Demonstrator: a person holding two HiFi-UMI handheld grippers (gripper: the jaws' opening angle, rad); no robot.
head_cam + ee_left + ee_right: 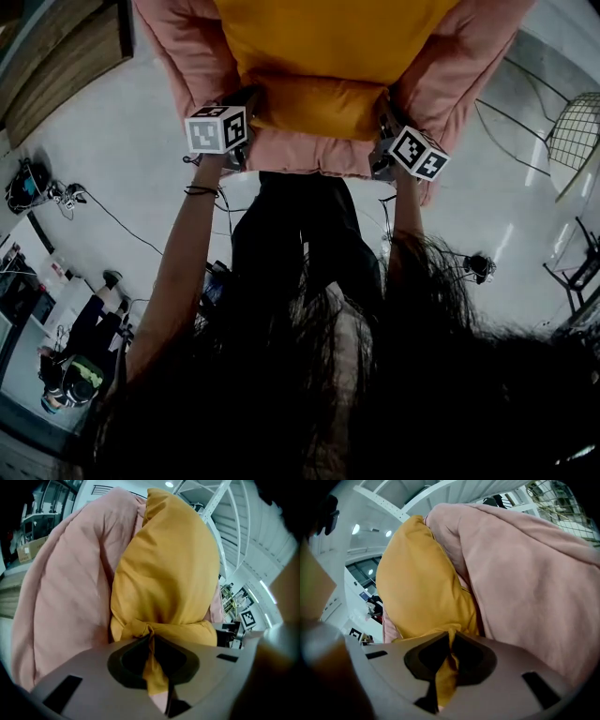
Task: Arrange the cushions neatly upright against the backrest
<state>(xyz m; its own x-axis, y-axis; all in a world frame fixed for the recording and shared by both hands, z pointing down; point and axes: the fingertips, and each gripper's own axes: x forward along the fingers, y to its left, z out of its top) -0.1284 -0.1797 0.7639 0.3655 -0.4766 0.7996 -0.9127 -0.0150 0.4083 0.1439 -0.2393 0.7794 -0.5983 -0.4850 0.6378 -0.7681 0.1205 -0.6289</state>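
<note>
A mustard-yellow cushion [319,56] stands on the seat of a pink padded chair [187,47], leaning toward its backrest. My left gripper [242,141] is shut on the cushion's near left corner, and yellow fabric [152,667] is pinched between its jaws. At the near right corner my right gripper [384,150] is shut too, with yellow cloth [447,667] bunched in its jaws. From the left gripper view the cushion [168,569] rises tall beside the pink arm [70,588]. In the right gripper view the cushion [422,588] rests against pink upholstery [534,588].
A wire-frame chair [574,131] stands at the right. Cables [122,225] and equipment [28,183] lie on the pale floor at the left. A second person [80,356] is at the lower left. Dark hair fills the bottom of the head view.
</note>
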